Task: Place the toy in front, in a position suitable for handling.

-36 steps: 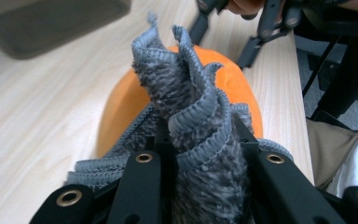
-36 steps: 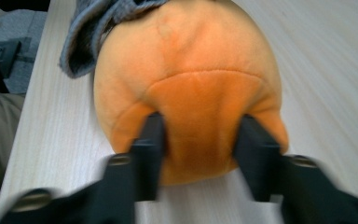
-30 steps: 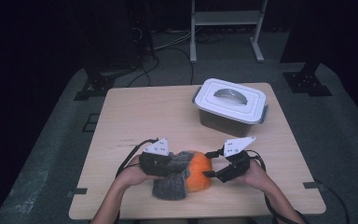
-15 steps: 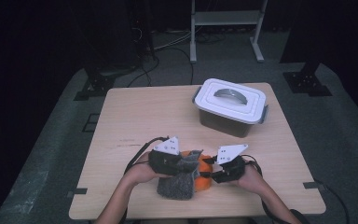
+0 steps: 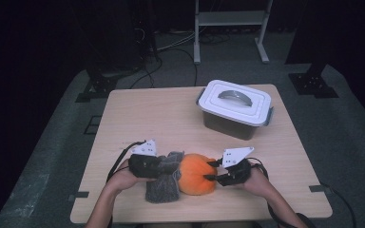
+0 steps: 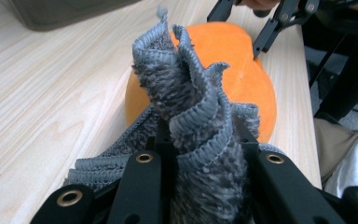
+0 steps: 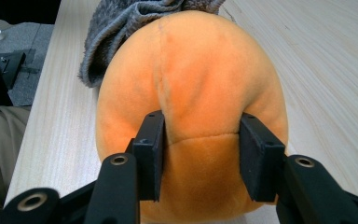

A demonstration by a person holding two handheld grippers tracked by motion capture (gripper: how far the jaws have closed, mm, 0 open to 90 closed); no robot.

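Left gripper (image 5: 164,165): my jaws are clamped tight on a bunched fold of the fuzzy grey knitted cloth (image 6: 196,116); in the left gripper view the ribbed hem stands up in ruffles between the two black jaws.

Right gripper (image 5: 210,170): my jaws have just been closing, and they now press into the near end of the round orange plush ball (image 7: 191,93); in the right gripper view each pad dents the soft fabric, one on either side of the seam.

Orange ball, place: it lies on the pale wooden table (image 5: 161,118) near my edge, directly between my two grippers, touching the grey cloth on its left side.

Grey cloth, place: part of it is gathered in my left jaws, and the rest droops onto the table just in front of my left hand (image 5: 123,176), lying against the ball.

Cloth against ball: from the left gripper view the raised cloth stands in front of the ball, with my right gripper's black jaws at the ball's far end.

Background: a grey plastic box with a white lid and handle (image 5: 235,107) stands farther back on the table, well apart from both grippers.
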